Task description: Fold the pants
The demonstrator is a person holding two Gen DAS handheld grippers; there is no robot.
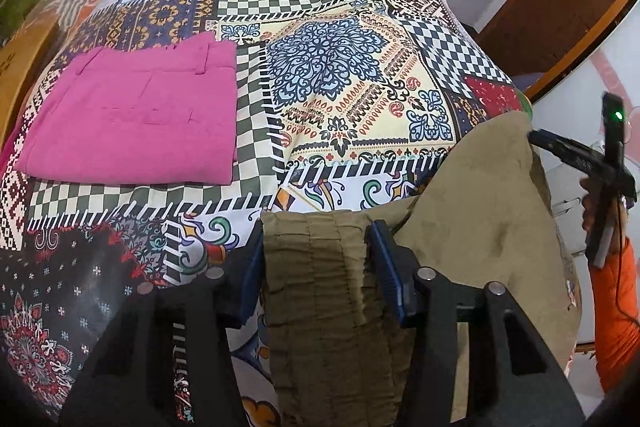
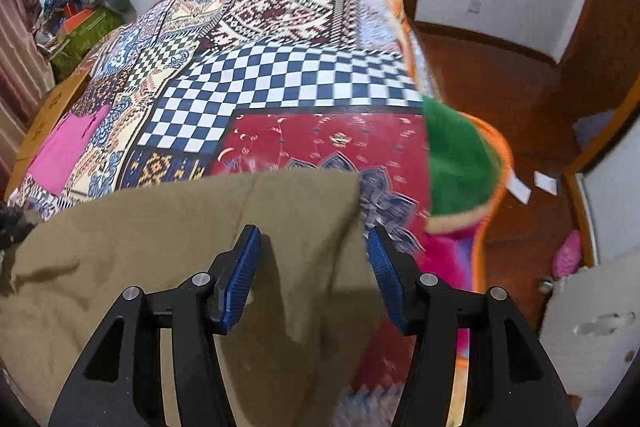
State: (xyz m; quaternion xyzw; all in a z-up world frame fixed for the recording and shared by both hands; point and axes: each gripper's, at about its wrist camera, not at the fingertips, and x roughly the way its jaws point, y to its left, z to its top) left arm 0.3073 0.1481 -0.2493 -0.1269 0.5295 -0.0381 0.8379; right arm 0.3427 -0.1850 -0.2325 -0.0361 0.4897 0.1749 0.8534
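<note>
Olive-khaki pants (image 1: 472,227) hang over the near edge of a bed with a patchwork cover (image 1: 328,75). Their gathered elastic waistband (image 1: 316,267) lies between the blue pads of my left gripper (image 1: 314,259), whose jaws stand wide on either side of it without pinching. In the right wrist view the pants (image 2: 160,247) spread across the lower left, and a fold of the fabric lies between the wide-apart pads of my right gripper (image 2: 314,263). The right gripper also shows in the left wrist view (image 1: 576,163), at the pants' far corner.
Folded magenta pants (image 1: 136,119) lie on the bed to the left, also in the right wrist view (image 2: 68,147). A green and orange blanket (image 2: 460,167) hangs off the bed's right corner. Brown wooden floor (image 2: 500,99) lies to the right. Piled bags (image 2: 84,11) stand at the far left.
</note>
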